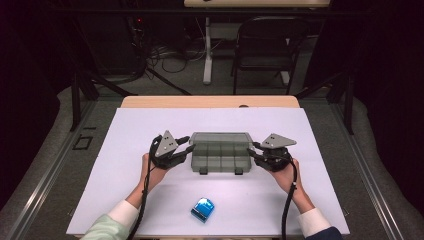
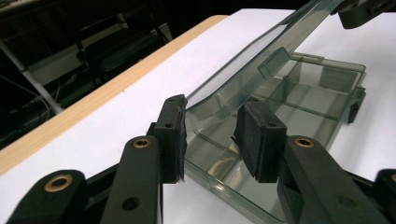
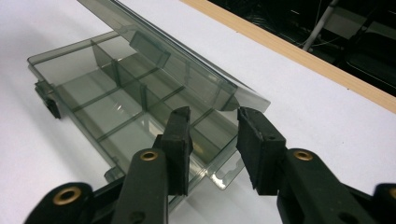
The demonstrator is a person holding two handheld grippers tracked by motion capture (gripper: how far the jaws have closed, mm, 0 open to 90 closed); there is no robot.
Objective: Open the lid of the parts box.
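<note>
While the smoky plastic box [image 1: 220, 152] sits mid-table on the white sheet [image 1: 125, 150], its lid [image 2: 252, 70] is tipped partway up, with a gripper at each end. Left gripper [image 1: 183, 148] has its jaws partly spread around the lid's corner; can't tell if the pads actually pinch it. Right gripper [image 1: 253, 151] looks the same at the other end, jaws half-wide beside the lid edge and box wall. Small blue packet [image 1: 203, 209] lies nearer the person, well apart from the box.
</note>
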